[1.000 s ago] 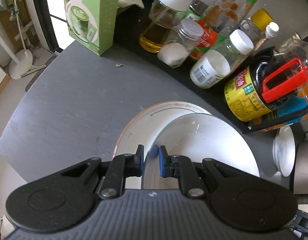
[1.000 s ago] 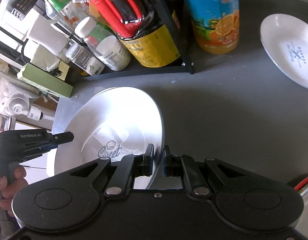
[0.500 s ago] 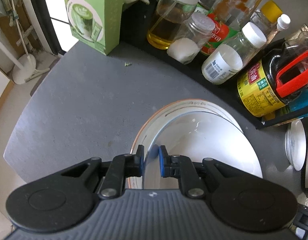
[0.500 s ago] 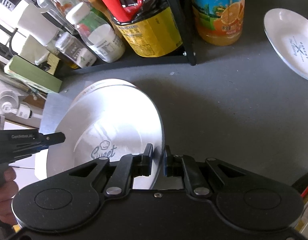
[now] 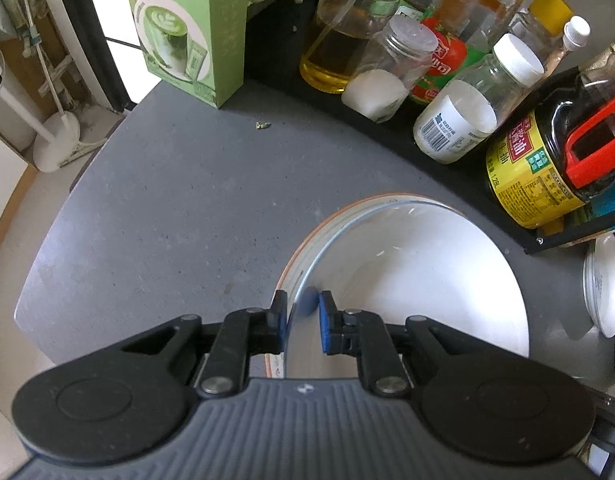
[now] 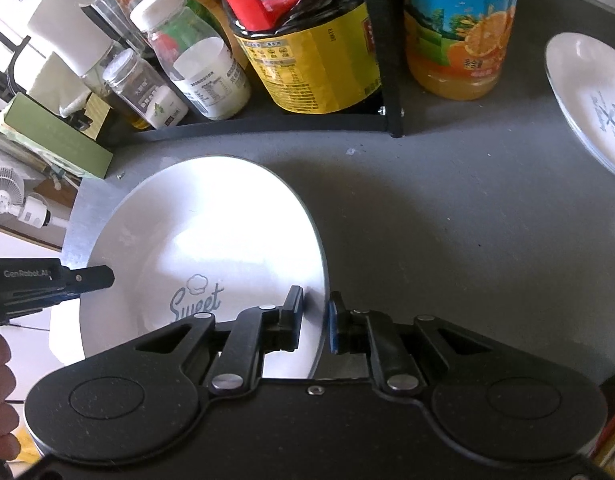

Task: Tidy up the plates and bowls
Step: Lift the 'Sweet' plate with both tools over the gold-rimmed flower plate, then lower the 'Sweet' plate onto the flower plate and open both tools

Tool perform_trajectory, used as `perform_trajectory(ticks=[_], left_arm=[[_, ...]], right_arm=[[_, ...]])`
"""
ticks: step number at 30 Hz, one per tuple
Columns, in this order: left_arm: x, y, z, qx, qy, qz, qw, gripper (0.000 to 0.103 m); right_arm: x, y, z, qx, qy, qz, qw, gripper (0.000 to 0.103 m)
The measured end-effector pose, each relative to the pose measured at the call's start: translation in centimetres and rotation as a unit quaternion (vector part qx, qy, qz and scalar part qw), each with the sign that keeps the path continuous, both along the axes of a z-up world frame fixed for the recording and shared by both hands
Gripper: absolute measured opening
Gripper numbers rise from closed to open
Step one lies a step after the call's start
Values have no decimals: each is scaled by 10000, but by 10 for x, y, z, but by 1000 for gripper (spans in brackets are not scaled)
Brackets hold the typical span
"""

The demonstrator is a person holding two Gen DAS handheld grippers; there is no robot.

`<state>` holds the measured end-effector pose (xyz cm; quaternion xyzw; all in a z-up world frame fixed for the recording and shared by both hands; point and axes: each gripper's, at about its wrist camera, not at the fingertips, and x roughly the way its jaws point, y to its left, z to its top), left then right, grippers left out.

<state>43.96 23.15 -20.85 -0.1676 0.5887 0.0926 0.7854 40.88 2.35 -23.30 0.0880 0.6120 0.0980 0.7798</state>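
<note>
Now, left gripper clamped on the near rim of the white plate, which sits over an orange-rimmed plate underneath. Right gripper straddles the opposite rim, jaws opening, pads seemingly just off it. Risk: released unevenly, the plate could slide off-centre. Ahead of both: bottle rack, close. Open counter left of the left gripper; small plate far right.
</note>
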Motion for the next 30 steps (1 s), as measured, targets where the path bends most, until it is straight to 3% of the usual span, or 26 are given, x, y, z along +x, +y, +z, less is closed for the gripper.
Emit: perform_trajectory(ticks=[10,14,19,21,23,25,30], left_arm=[[0,1,9,206,-54,-64,9998,15],[0,2,11,163,21,22,9999,17],[-1,-1,18,309,-77,-91,9995,27],[0,-1,19,317,-89,-139,9994,32],[0,0,18,305,-92,-135,9994,38],[0,3,17,303,-100,-105,9994,40],[4,9,14,327,-43,-137,9994,41]], right_arm=[[1,8,-1,-100,-128,154,9997,15],[2,5,-2,-125,34,-31,9999,24],[-12,-7,7,35,35,-289,9996,25],[-18,-10,10,53,-65,-307,9995,22],[-21,-12,9,182,-159,-264,9994,11],[-21,-10,8,267,-182,-282,9991,7],[-17,-4,9,146,-270,-261,9992,7]])
